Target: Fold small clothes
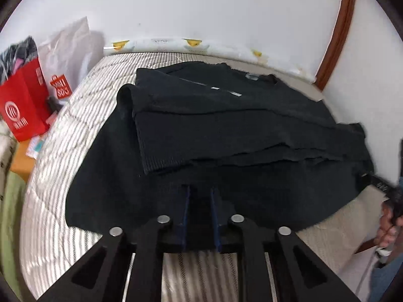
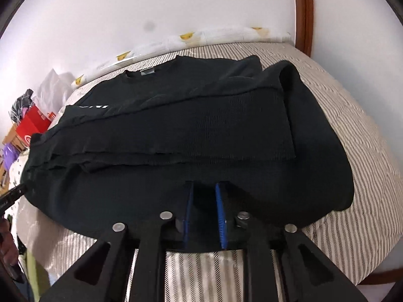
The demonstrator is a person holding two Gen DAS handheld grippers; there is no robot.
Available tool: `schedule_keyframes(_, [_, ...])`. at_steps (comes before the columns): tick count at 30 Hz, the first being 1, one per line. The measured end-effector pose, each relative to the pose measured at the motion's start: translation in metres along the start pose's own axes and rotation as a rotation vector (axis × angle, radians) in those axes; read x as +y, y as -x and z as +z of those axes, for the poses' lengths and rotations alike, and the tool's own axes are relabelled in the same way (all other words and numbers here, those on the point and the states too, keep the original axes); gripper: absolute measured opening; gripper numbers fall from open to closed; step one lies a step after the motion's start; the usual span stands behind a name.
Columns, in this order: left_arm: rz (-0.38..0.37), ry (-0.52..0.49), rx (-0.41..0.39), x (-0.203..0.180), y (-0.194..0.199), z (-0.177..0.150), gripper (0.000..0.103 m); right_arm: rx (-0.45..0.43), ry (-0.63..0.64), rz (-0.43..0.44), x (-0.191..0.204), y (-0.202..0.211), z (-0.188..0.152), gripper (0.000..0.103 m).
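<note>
Left wrist view: my left claw (image 1: pixel 200 191) stands with its jaws narrow, the blue-edged fingers (image 1: pixel 186 209) close together over the near hem of the black sweater (image 1: pixel 226 136). Dark cloth fills the small gap between them, but I cannot tell whether the pads actually press on it. The sweater lies spread across the striped bedcover (image 1: pixel 75 136), its body folded in layers, a ribbed sleeve cuff (image 1: pixel 153 163) laid back over the middle, the collar (image 1: pixel 254 76) at the far side by the wall. Beyond its left edge stand a red paper bag (image 1: pixel 24 105) and a white plastic bag (image 1: pixel 70 47). At the far right edge I see my other hand (image 1: pixel 388 229) on its black tool, just beside the sweater's corner.

Right wrist view: my right claw (image 2: pixel 205 188) is likewise narrow, blue pads (image 2: pixel 221 216) nearly parallel with sweater fabric between them at the near hem; again the grip itself is not clear to me. From here the sweater (image 2: pixel 176 125) covers most of the bedcover (image 2: pixel 352 151), one sleeve bulging up at the far right. A wooden door frame (image 2: pixel 303 12) rises behind the bed, and a pale printed bolster (image 2: pixel 201 36) runs along the wall. Nothing lies between either claw and the cloth.
</note>
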State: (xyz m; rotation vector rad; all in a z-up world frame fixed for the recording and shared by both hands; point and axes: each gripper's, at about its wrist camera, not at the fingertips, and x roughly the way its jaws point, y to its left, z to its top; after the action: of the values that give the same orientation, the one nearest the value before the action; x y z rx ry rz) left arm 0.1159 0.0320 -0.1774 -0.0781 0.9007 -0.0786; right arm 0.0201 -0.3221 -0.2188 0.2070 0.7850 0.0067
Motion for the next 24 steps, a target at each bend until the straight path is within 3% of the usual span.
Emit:
schedule_keyframes(3, [0.07, -0.043, 0.007, -0.005, -0.012, 0.003, 0.012, -0.019, 0.05, -0.045, 0.007, -0.004, 0.003, 0.013])
schedule_keyframes(8, [0.06, -0.043, -0.023, -0.004, -0.011, 0.016, 0.012, -0.033, 0.101, -0.138, 0.014, -0.016, 0.014, 0.01])
schedule_keyframes(24, [0.072, -0.009, -0.082, 0.014, -0.051, 0.085, 0.012, -0.048, 0.042, -0.115, 0.013, -0.06, 0.104, 0.01])
